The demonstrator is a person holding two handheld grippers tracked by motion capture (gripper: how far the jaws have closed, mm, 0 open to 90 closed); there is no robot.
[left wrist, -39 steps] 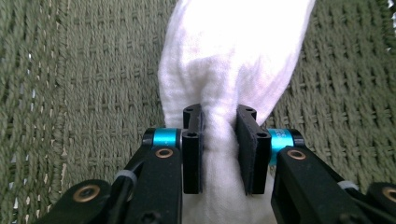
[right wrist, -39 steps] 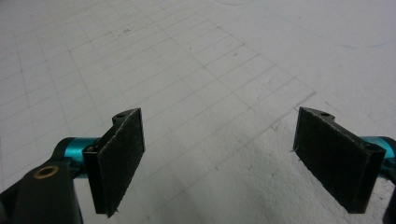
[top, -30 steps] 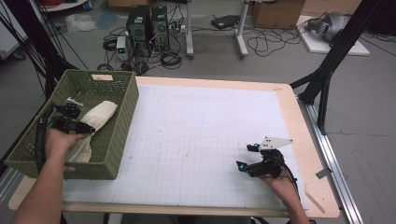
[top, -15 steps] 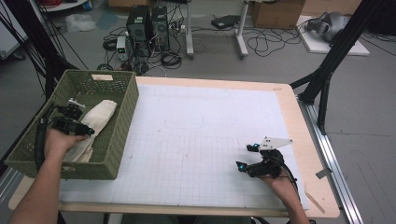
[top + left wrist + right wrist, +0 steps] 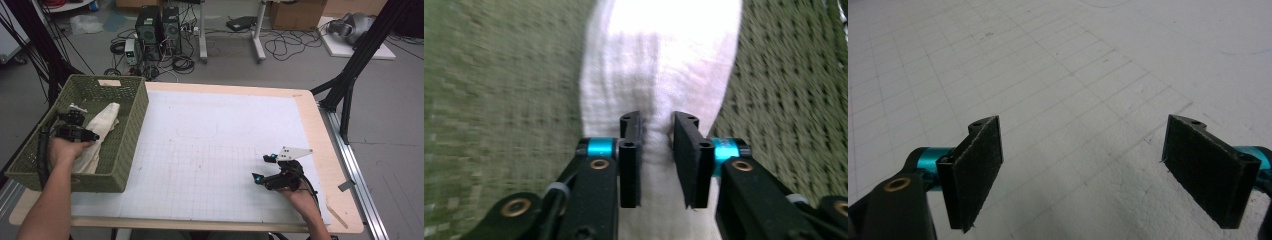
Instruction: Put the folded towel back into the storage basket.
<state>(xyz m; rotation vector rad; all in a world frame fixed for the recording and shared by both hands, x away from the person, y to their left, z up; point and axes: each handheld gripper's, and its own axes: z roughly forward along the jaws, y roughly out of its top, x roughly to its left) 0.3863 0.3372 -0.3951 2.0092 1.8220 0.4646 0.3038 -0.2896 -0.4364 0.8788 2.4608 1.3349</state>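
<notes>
- The left gripper (image 5: 80, 127) is down inside the olive-green woven plastic basket (image 5: 122, 150), which sits at the table's near-left corner, as the high view shows.
- A white, rumpled cotton cloth (image 5: 102, 125) lies in that basket, running from the far wall towards the person's left hand (image 5: 65, 150).
- In the left gripper view the two black jaws stand narrow, with a fold of the white cloth (image 5: 659, 100) between them; the pads seem to pinch that fold, though the blur makes the contact hard to judge.
- The left jaws have just been closing and then eased a little wider, with the cloth between them throughout.
- The basket's woven green wall (image 5: 499, 100) fills both sides of the left gripper view, around the cloth.
- The right gripper (image 5: 265, 167) rests low over the white gridded table mat (image 5: 210, 150), well apart from the basket, held by the right hand (image 5: 300, 195) at the near-right part of the table.
- Its jaws are spread wide; in the right gripper view nothing but the gridded mat (image 5: 1073, 100) lies between the two black pads (image 5: 975, 165).
- The grey three-cornered plate (image 5: 292, 152) sits on top of the right gripper.
- The light wooden table (image 5: 327, 150) edge frames the mat on the right.
</notes>
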